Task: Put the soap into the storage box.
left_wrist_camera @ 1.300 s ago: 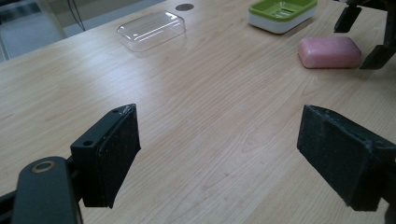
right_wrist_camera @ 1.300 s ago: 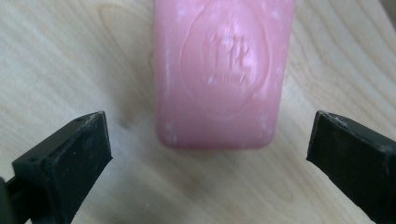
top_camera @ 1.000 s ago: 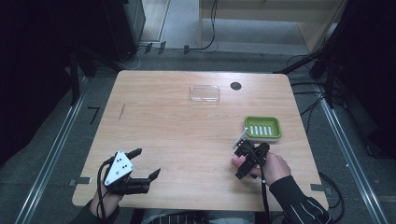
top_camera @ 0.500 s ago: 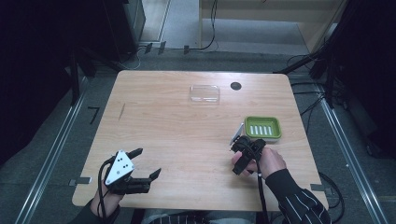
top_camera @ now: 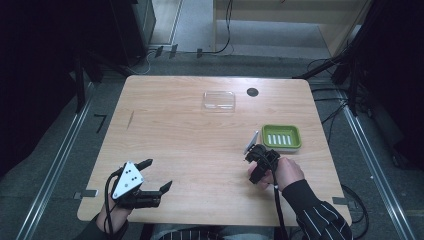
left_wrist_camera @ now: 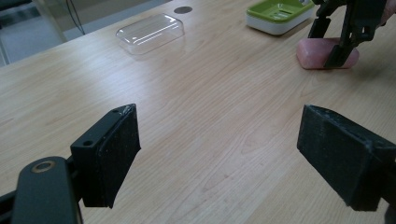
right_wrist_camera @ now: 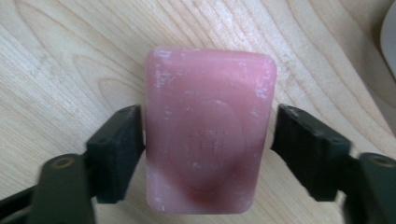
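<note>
A pink soap bar (right_wrist_camera: 208, 130) lies flat on the wooden table (top_camera: 190, 145), just short of a green soap dish (top_camera: 281, 136). My right gripper (right_wrist_camera: 208, 140) points down over the bar. Its jaws have just been closing with the bar between them, and both pads now touch its long sides. From the left gripper view, the same bar (left_wrist_camera: 327, 52) rests on the wood under the right gripper's fingers (left_wrist_camera: 337, 44). My left gripper (top_camera: 157, 174) hovers open near the front left of the table, nothing between its pads (left_wrist_camera: 112, 154).
A clear plastic lid (top_camera: 219, 100) lies at the back centre, with a small black round grommet (top_camera: 252, 92) to its right. The green dish (left_wrist_camera: 279, 13) has a ribbed white insert. Dark floor, rails and cables surround the table.
The right hand has shifted slightly beside the green dish. The left hand and gripper have kept still.
</note>
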`<state>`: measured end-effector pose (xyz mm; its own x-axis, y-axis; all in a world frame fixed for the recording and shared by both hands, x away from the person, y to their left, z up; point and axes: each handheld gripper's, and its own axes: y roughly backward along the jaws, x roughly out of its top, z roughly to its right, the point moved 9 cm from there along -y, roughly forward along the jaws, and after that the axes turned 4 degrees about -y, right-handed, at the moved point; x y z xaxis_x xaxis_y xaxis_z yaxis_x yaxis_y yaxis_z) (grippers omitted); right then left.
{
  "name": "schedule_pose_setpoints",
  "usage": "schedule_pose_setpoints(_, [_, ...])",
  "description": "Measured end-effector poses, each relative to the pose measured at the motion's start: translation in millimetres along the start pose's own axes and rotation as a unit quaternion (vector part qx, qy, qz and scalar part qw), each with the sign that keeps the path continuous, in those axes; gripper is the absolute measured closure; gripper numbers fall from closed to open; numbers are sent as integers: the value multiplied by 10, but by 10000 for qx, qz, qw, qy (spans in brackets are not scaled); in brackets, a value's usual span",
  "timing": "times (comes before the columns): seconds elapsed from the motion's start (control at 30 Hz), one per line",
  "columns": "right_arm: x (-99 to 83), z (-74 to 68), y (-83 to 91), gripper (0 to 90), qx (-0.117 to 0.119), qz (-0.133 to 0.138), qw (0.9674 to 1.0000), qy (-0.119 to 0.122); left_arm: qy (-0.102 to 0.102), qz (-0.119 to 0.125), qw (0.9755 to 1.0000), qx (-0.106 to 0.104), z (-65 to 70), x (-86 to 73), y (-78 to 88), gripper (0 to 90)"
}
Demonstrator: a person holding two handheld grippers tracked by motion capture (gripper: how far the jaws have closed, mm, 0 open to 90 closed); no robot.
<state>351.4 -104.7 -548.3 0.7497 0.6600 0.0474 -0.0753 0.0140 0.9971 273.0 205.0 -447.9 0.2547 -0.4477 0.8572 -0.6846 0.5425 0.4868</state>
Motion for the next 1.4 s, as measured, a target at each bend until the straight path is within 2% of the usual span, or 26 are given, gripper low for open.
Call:
schedule_pose_setpoints(0.17, [4, -5, 6, 328, -11, 25, 10000, 58, 4, 25, 10000, 10, -3, 7, 1, 140])
schedule_pose_setpoints(0.23, [3, -17, -6, 356, 71, 3, 10000, 68, -13, -2, 10000, -21, 8, 2, -8, 140])
schedule_pose_setpoints(0.47, [2, -23, -17, 364, 30, -18, 9999, 99, -14, 2, 10000, -5, 2, 2, -3, 140])
schedule_pose_setpoints(0.73, [8, -29, -45, 372, -129, -23, 9997, 183, -19, 7, 10000, -11, 5, 3, -3, 140])
schedule_pose_setpoints(0.93, [5, -29, -48, 377, -66, -4, 9998, 166, -16, 4, 10000, -13, 7, 2, -5, 140])
schedule_pose_setpoints(1.4, [1, -17, -45, 380, -25, 13, 9992, 395, -17, -1, 10000, -23, 9, 2, -7, 140])
